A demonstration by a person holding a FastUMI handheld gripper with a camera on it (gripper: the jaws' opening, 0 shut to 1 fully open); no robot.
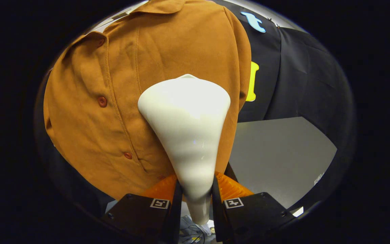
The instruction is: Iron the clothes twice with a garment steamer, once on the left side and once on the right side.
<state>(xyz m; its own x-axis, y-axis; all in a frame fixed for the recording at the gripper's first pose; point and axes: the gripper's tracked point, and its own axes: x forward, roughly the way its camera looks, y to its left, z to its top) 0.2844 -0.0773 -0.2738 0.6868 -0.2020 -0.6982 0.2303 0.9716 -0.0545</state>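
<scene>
While my fingers point(195, 195) clamp the narrow neck of the garment steamer point(185, 128), its wide head lies against the brown shirt point(113, 101), right of the button placket, so steam should reach that panel; the grey worktop point(283, 152) lies beyond.

The single camera rides on the gripper point(196, 189) and looks forward along its two fingers point(176, 203), which rise into the bottom of the picture clamped on the neck of a white steamer head point(185, 128). It sits very close to a hanging brown shirt point(113, 101), facing it almost square on (the fisheye lens bows everything outward). Beyond the shirt, to the right, lie a grey table point(283, 159) and the black cloth wall point(303, 74).
</scene>
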